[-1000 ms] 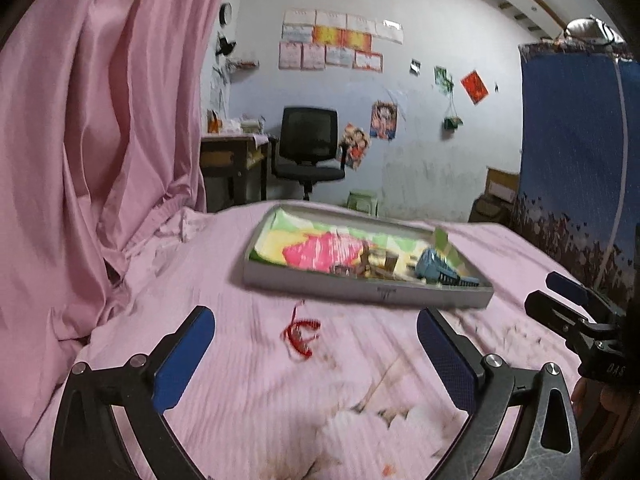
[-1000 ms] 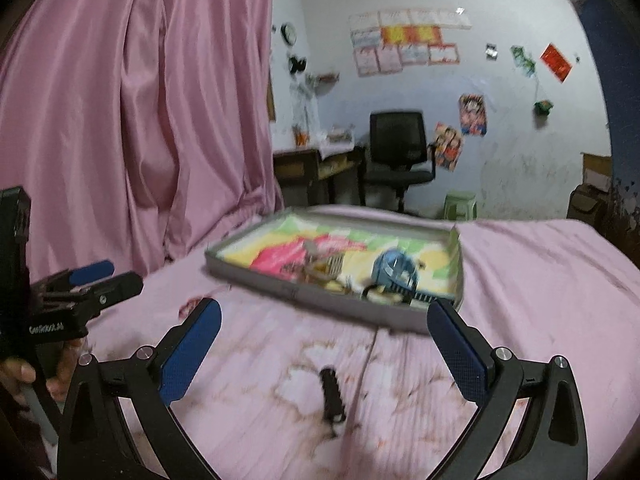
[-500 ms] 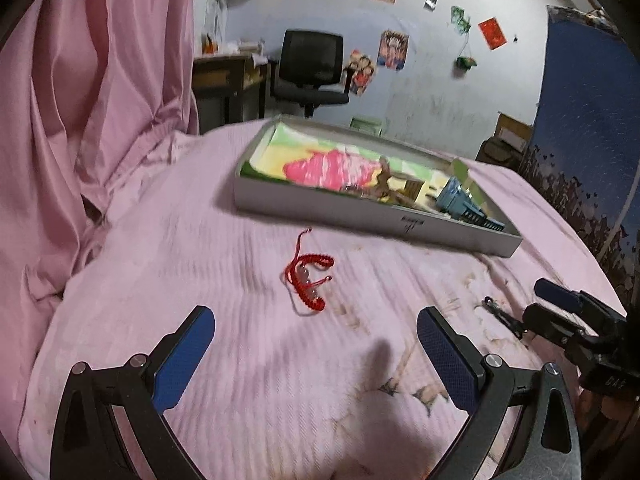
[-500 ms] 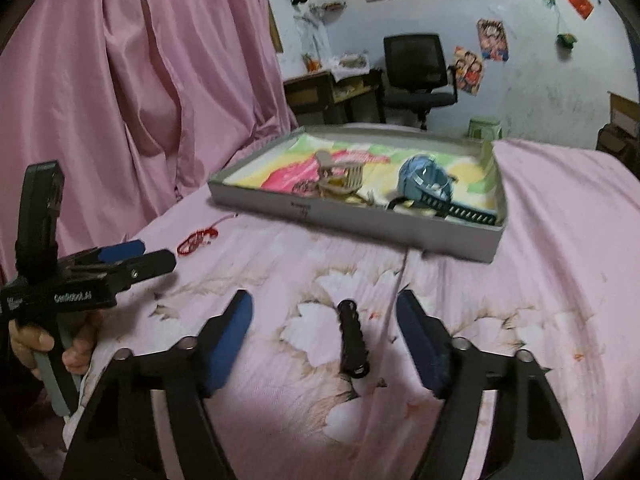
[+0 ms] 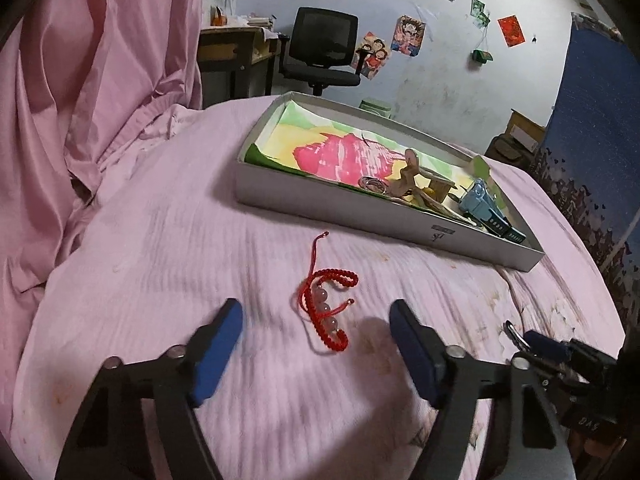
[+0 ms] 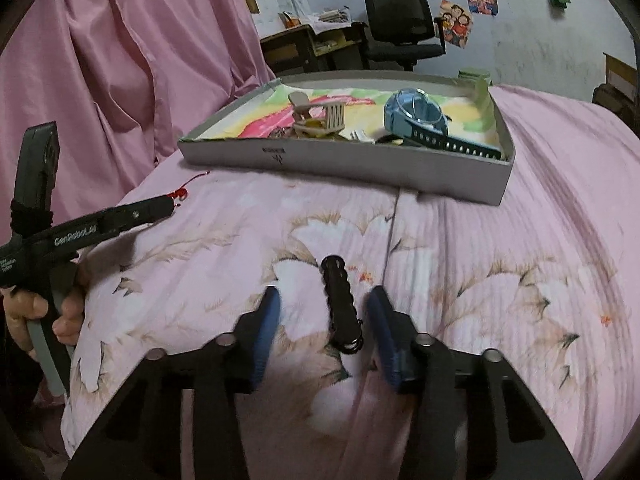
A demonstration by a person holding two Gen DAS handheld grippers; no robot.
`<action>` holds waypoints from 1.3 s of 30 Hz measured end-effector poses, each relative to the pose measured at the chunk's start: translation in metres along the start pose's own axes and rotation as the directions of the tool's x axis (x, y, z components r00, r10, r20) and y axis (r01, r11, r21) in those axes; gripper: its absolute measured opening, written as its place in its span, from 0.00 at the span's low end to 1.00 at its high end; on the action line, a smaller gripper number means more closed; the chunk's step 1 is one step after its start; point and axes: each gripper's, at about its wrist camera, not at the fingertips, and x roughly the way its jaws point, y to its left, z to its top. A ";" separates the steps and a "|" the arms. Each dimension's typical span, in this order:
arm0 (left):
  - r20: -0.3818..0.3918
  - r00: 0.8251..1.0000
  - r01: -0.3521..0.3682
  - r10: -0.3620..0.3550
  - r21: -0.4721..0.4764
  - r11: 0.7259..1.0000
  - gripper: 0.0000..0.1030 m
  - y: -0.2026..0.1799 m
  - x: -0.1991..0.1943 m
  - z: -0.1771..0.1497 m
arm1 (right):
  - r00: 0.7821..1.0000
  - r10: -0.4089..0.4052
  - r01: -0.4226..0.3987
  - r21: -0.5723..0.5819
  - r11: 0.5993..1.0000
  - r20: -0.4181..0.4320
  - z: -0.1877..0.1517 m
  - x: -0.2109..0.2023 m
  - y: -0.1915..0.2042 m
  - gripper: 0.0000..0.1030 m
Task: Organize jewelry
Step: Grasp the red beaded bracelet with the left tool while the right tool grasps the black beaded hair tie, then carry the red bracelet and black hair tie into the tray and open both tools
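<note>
Over the last second both claws have dropped toward the bed and narrowed. The right claw now straddles the black bracelet, its blue fingers partly drawn in and standing just beside the beads on either side, not yet pinching. The left claw has come down around the red bracelet, which lies between its fingers, nearer the 12 o'clock end; its jaws stand spread wider, well clear of the cord. Both pickups look about to begin, the right one first.

The grey tray sits at 1 o'clock from the left claw and at 12 o'clock from the right, already carrying a blue watch and a small wooden piece.

The left view shows the red bracelet's full loop and pale beads; the right view catches only a scrap of red cord past the left claw's tip. Only the right view shows the black bracelet whole and the hand gripping the left tool's handle.
</note>
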 end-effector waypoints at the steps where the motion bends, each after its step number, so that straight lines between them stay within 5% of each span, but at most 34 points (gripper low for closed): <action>1: -0.007 1.000 0.001 -0.001 0.001 1.000 0.57 0.000 0.002 0.000 | 1.000 0.000 0.000 0.007 1.000 -0.006 -0.001 0.001 0.000 0.30; 4: -0.024 1.000 0.006 -0.006 0.007 1.000 0.39 -0.001 0.006 0.000 | 1.000 0.011 -0.010 0.022 1.000 -0.018 -0.003 0.004 0.000 0.15; 9: -0.039 0.999 0.013 -0.012 0.034 0.999 0.10 -0.007 0.007 0.000 | 1.000 0.016 -0.016 -0.002 1.000 -0.008 -0.004 0.003 0.007 0.13; 15: -0.001 1.000 0.022 -0.022 0.088 0.996 0.09 -0.015 -0.003 -0.001 | 0.997 0.050 -0.048 -0.036 0.998 0.056 0.001 -0.007 0.017 0.13; 24: 0.167 0.985 0.010 -0.039 0.171 0.985 0.09 -0.035 -0.038 -0.002 | 0.973 0.064 -0.053 -0.054 0.997 0.221 0.014 -0.032 0.024 0.13; 39: 0.459 0.888 -0.009 -0.017 0.056 0.998 0.09 -0.047 -0.064 0.039 | 0.863 0.031 0.013 -0.084 0.996 0.504 0.074 -0.050 0.029 0.13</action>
